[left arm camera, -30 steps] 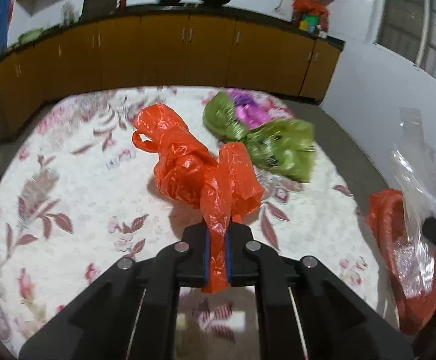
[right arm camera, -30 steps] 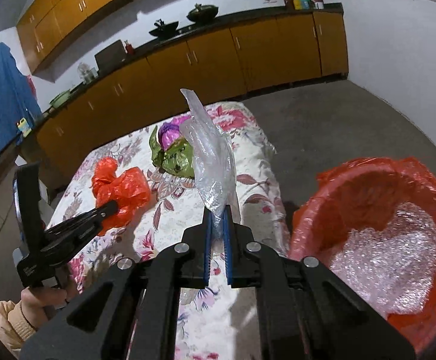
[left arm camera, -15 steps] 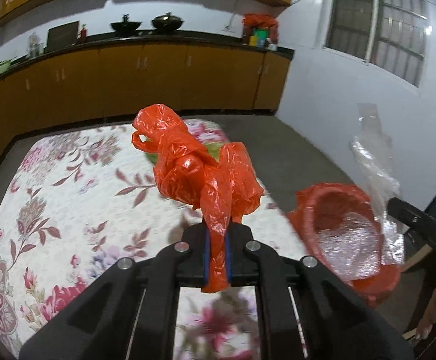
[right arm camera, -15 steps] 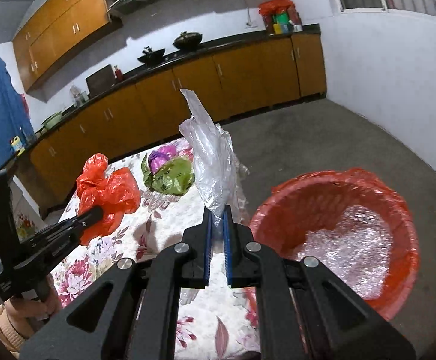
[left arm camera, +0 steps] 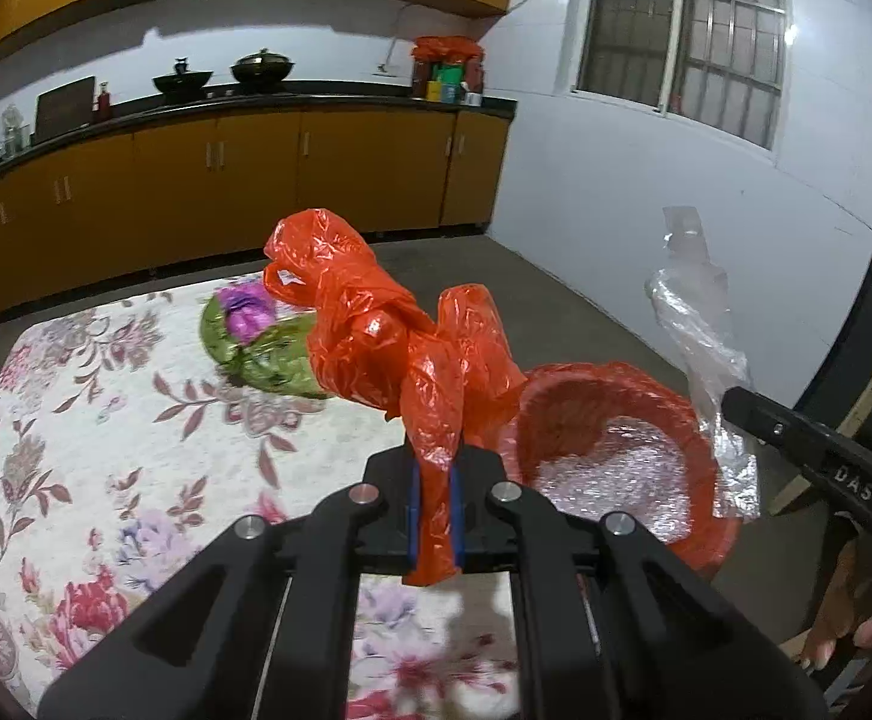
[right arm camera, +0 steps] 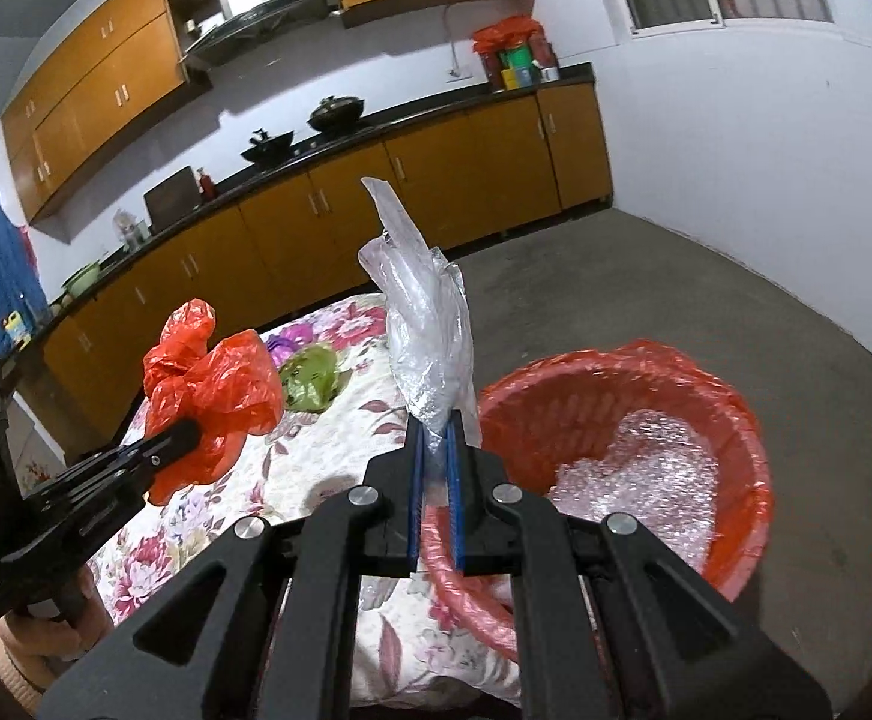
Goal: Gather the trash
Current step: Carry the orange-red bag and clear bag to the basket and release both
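So from the left wrist cam, the left gripper [left arm camera: 434,516] is pinching a crumpled orange plastic bag [left arm camera: 387,342] with its jaws squeezed nearly together on a twisted strip of it; the bag is puffing up above the fingers, hanging in the air over the edge of the floral tablecloth [left arm camera: 105,420]; behind it a green wrapper [left arm camera: 267,360] with something purple [left arm camera: 246,312] tucked on top is lying on the cloth; off to the right a red basket [left arm camera: 586,384] lined with red plastic is sitting just beside the table edge, with shiny bubble wrap [left arm camera: 622,474] already lying inside; the right gripper [left arm camera: 736,402] is poking in from the right edge, carrying a clear plastic bag [left arm camera: 700,330] above the basket's far rim. Over on the right wrist cam, the right gripper [right arm camera: 434,474] is clamping that clear plastic bag [right arm camera: 429,336] between its blue pads, jaws narrow, the bag sticking straight up; the red basket [right arm camera: 730,408] is sitting below and to the right with the bubble wrap [right arm camera: 640,474] in it; the left gripper [right arm camera: 180,435] is showing at the left, holding the orange plastic bag [right arm camera: 213,384] over the floral tablecloth [right arm camera: 315,444]; the green wrapper [right arm camera: 312,378] is lying further back on the cloth; a hand [right arm camera: 45,642] in a pale sleeve is gripping the left handle at the bottom corner.
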